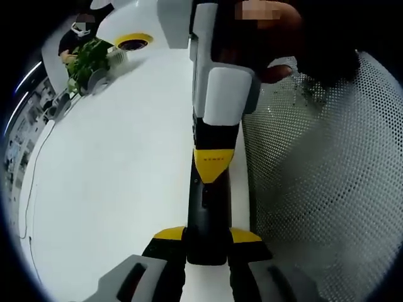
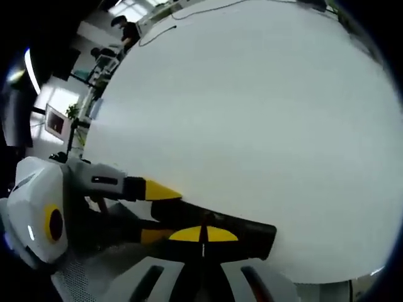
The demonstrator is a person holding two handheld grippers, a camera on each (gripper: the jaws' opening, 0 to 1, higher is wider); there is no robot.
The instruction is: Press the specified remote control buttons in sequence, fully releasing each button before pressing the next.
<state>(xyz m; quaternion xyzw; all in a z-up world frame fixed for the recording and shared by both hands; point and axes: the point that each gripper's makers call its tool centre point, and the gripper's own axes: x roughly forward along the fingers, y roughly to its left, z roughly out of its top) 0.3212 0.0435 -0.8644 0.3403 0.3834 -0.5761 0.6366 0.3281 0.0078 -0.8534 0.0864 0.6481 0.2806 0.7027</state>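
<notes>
Black remote (image 1: 206, 214) gripped between left gripper (image 1: 206, 242) fingers — right gripper (image 2: 203, 234) fingers closed, pressing it.

My L cam sits close over the remote (image 1: 206, 214), looking along the white table (image 1: 119, 176). My R cam looks across it from beside; both share remote + tabletop.

The black remote control (image 2: 214, 228) lies across 6 o'clock over the white table (image 2: 252, 126). At 8 o'clock, the left gripper (image 2: 154, 211) clamps its end.
</notes>
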